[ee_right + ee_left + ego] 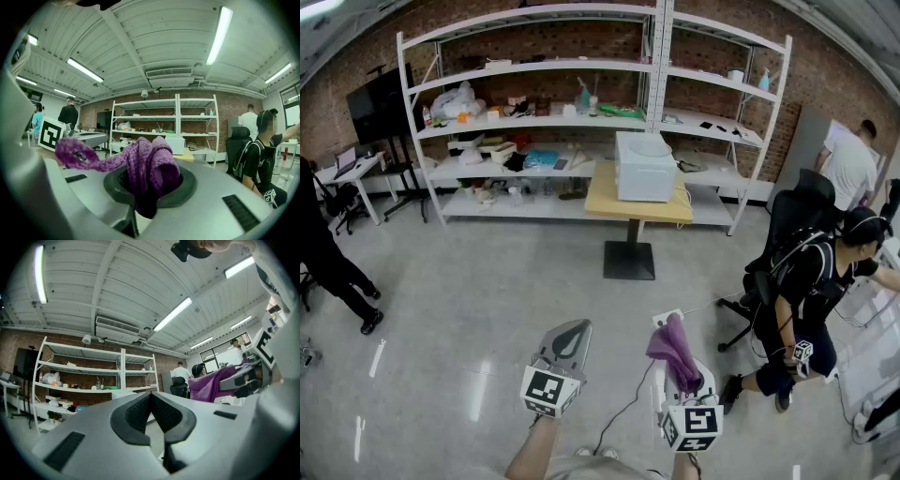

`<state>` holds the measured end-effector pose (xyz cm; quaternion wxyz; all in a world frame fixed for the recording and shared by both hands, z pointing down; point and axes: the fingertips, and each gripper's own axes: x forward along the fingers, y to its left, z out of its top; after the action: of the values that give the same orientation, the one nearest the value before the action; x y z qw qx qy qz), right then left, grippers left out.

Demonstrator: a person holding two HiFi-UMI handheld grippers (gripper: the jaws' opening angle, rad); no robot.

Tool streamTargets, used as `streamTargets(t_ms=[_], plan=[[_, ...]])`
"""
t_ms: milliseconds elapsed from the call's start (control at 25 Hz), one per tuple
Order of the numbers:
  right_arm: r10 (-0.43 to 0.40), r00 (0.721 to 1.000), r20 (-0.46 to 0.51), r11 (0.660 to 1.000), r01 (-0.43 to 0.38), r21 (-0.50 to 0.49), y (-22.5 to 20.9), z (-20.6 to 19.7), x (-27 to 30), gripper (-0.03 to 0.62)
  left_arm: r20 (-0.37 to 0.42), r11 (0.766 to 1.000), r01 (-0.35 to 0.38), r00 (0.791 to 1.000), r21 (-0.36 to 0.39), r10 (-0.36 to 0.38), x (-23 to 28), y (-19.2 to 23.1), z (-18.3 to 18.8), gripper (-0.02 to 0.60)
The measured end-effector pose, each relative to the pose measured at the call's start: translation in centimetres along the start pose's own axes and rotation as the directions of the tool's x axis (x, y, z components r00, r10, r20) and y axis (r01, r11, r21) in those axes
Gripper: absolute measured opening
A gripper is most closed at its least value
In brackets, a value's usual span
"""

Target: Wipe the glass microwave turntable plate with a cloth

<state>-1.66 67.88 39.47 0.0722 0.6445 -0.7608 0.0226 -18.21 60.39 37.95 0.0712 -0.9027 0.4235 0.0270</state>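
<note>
Approach stage, wiping not begun. Right hand-held gripper (683,373) is pinching the purple cloth (151,165), which bunches up out of the jaws with a loose tail drooping to one side; it is carried this way so it's ready to wipe on arrival. Left hand-held gripper (569,336) has its jaws pressed together with nothing between them, probably kept free for the door or for steadying the plate. The white microwave (645,167) sits on the table (602,199), well apart from both across open floor. The glass turntable plate is not visible; presumably it's inside the microwave.
</note>
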Motion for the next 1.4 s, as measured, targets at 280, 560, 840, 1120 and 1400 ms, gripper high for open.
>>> streamTargets(t_ms=[280, 560, 840, 1120, 1400], plan=[[0.015, 1.000, -0.002, 1.000, -0.015, 0.015, 0.3, -0.1, 0.5, 0.051, -0.011, 1.000, 0.002, 1.000, 0.015, -0.002, 0.2, 0.1, -0.2, 0.002], [0.015, 1.000, 0.004, 0.998, -0.015, 0.061, 0.0, -0.5, 0.2, 0.051, -0.022, 1.000, -0.026, 0.999, -0.007, 0.026, -0.7, 0.5, -0.7, 0.002], [0.026, 1.000, 0.010, 0.995, -0.027, 0.098, -1.4, -1.0, 0.2, 0.051, -0.031, 0.999, -0.040, 0.999, -0.006, 0.040, -0.5, -0.3, -1.0, 0.002], [0.038, 0.999, -0.006, 0.992, -0.037, 0.124, -3.0, -2.0, 0.3, 0.051, -0.044, 0.998, -0.059, 0.997, 0.010, 0.060, 0.3, -0.8, -1.0, 0.002], [0.046, 0.999, -0.014, 0.992, -0.044, 0.119, -6.1, -2.3, 1.5, 0.051, -0.057, 0.997, -0.080, 0.995, -0.007, 0.079, 2.3, -1.5, -1.3, 0.002]])
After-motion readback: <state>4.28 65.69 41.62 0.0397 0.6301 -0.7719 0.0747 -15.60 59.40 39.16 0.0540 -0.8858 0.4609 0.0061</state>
